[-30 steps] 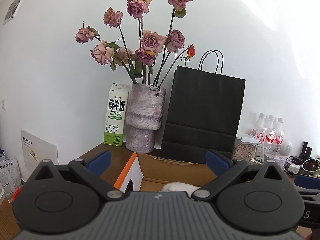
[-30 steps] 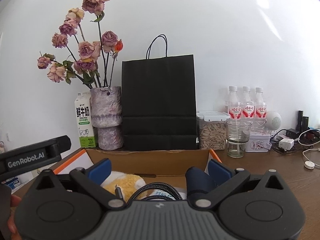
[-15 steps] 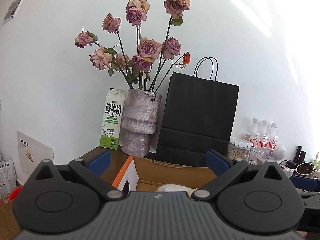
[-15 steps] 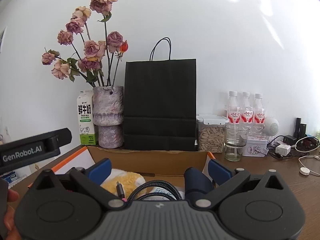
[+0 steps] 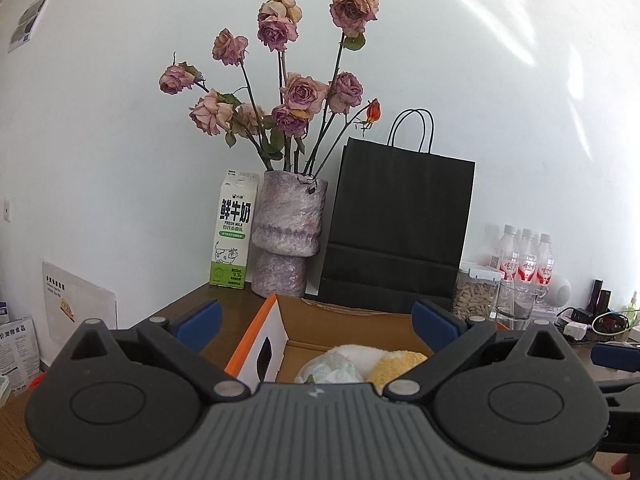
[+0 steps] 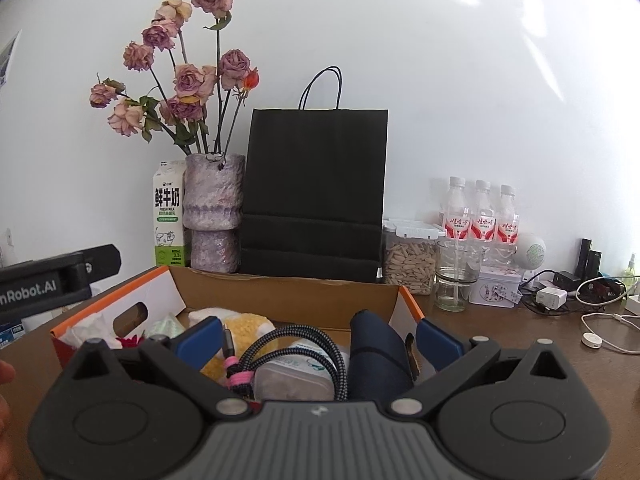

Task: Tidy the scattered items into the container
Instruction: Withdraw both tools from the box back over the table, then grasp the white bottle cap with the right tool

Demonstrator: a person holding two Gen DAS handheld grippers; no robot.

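An open cardboard box [image 6: 288, 294] with orange edges sits on the wooden table; it also shows in the left wrist view [image 5: 344, 324]. Inside lie a yellow-and-white plush [image 6: 244, 330], a braided cable [image 6: 296, 340], a white wipes pack [image 6: 296, 376], a dark blue pouch [image 6: 376, 352] and tissues [image 6: 90, 328]. My right gripper [image 6: 318, 338] is open above the box, holding nothing. My left gripper [image 5: 316, 320] is open and empty above the box's left part, with the plush [image 5: 384, 358] and a pale wrapped item [image 5: 332, 368] below it.
Behind the box stand a milk carton [image 6: 170, 216], a vase of dried roses [image 6: 214, 216], a black paper bag [image 6: 316, 196], a seed jar [image 6: 408, 264], a glass [image 6: 454, 276], three bottles [image 6: 482, 220]. Chargers and cables [image 6: 592, 304] lie at right.
Both grippers have tilted down, so more of the box's contents show in each view. Both stay open and empty.
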